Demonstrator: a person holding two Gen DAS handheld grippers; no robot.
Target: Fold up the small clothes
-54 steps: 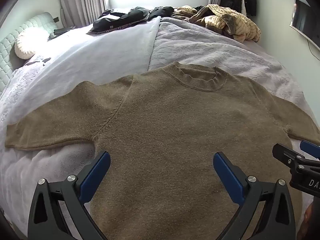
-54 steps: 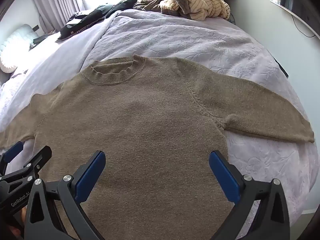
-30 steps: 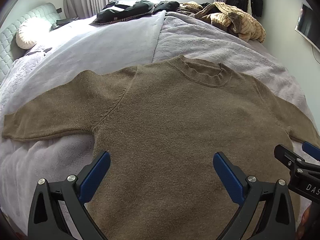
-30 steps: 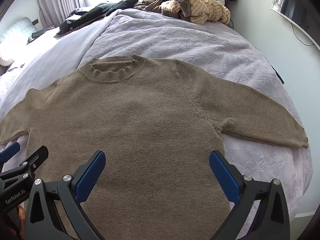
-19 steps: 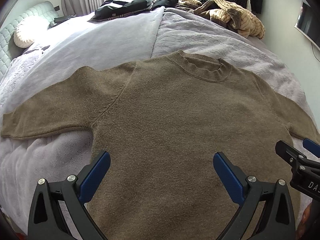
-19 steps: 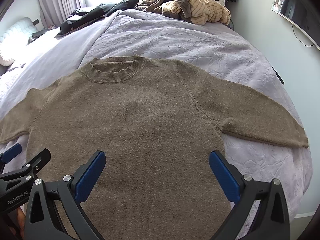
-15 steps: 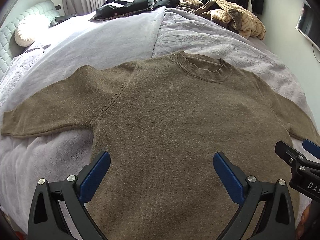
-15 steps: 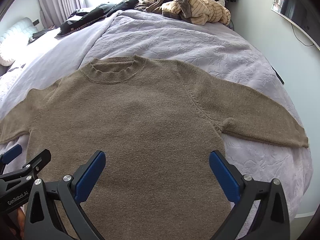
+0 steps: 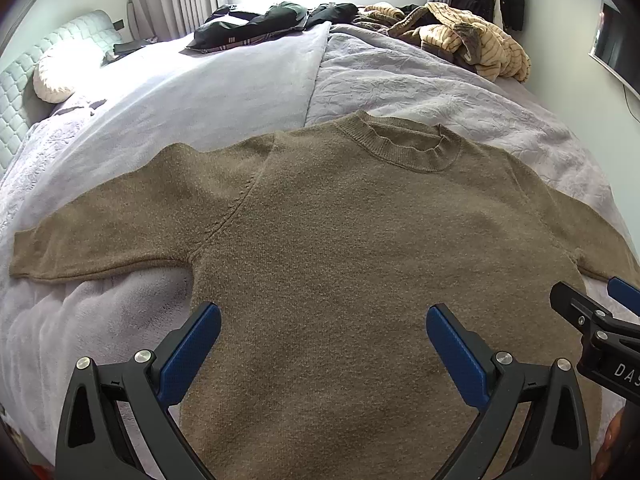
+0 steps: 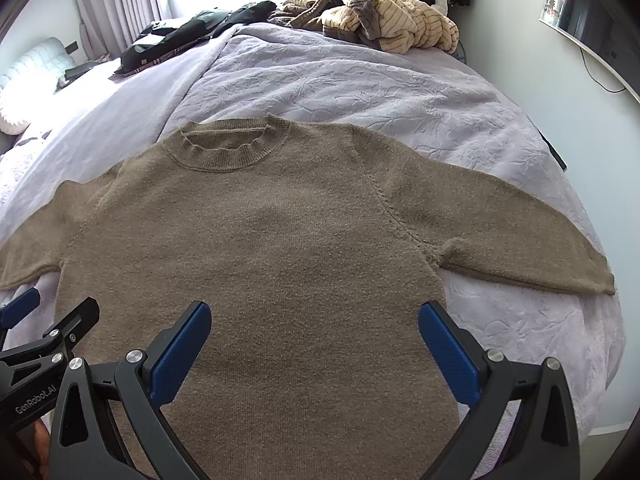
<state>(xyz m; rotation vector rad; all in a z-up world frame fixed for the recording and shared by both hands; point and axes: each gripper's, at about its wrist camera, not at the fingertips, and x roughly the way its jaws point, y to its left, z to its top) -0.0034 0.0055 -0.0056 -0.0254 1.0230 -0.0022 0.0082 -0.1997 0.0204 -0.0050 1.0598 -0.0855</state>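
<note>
Currently both claws, left claw (image 9: pixel 323 340) and right claw (image 10: pixel 314 336), are hovering wide over the sweater (image 9: pixel 340 260); a shallow pinch risks bunching the knit.

black hand-held gripper (image 9: pixel 323 336), blue pads (image 9: pixel 191 350), silver screws

left gripper (image 9: pixel 323 338) | pulled back slightly, sweater (image 9: pixel 360 260) sits lower in view | right gripper (image 10: pixel 314 336) | likewise

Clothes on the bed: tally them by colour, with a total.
Brown: 1, the sweater spread flat, sleeves out.
Black or dark: 1 heap at the far edge; pieces cannot be told apart.
Cream and tan striped: 1 heap at the far edge; pieces cannot be told apart.
Total: 3 groups.
</note>
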